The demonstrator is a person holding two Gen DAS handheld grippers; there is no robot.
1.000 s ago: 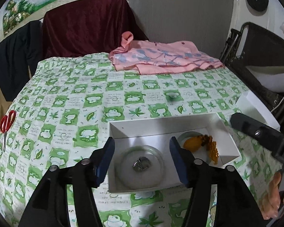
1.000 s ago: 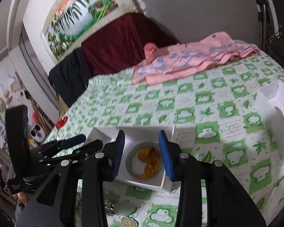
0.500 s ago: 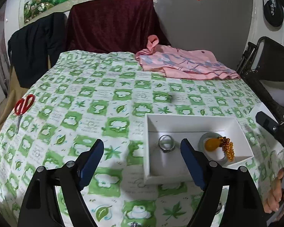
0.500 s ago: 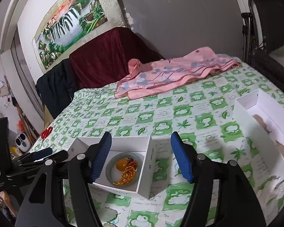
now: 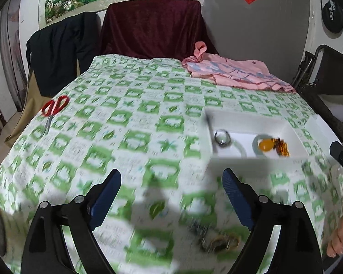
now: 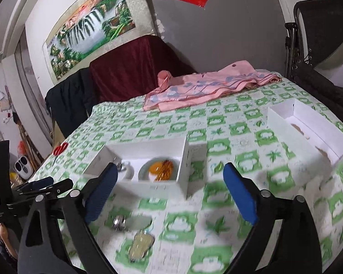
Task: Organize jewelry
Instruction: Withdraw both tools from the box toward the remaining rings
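Note:
A white box [image 5: 251, 123] [image 6: 183, 159] sits on the green-and-white cloth. Inside it lie a silver ring [image 5: 222, 138], a pale jade bangle [image 6: 146, 171], an amber pendant [image 5: 266, 146] [image 6: 156, 166] and gold beads [image 5: 282, 149] [image 6: 165, 170]. My left gripper [image 5: 173, 194] hovers over the cloth, near and left of the box, its jaws opening with nothing between them. My right gripper [image 6: 171, 191] is in front of the box, its jaws also opening and empty. Blurred loose jewelry [image 5: 217, 239] lies on the near cloth: a silver piece [image 6: 120, 223], a pale bangle [image 6: 138, 221] and a pale pendant [image 6: 140, 244].
An open white lid [image 6: 308, 125] rests near the table's right edge. Red scissors [image 5: 54, 108] lie far left. A folded pink cloth [image 5: 235, 75] is at the back. A black folding chair [image 6: 320, 45] stands to the right, and dark garments hang behind the table.
Both grippers have drawn back from the white box and their jaws have spread wide. The ring now lies in the box. Loose jewelry on the near cloth has come into view.

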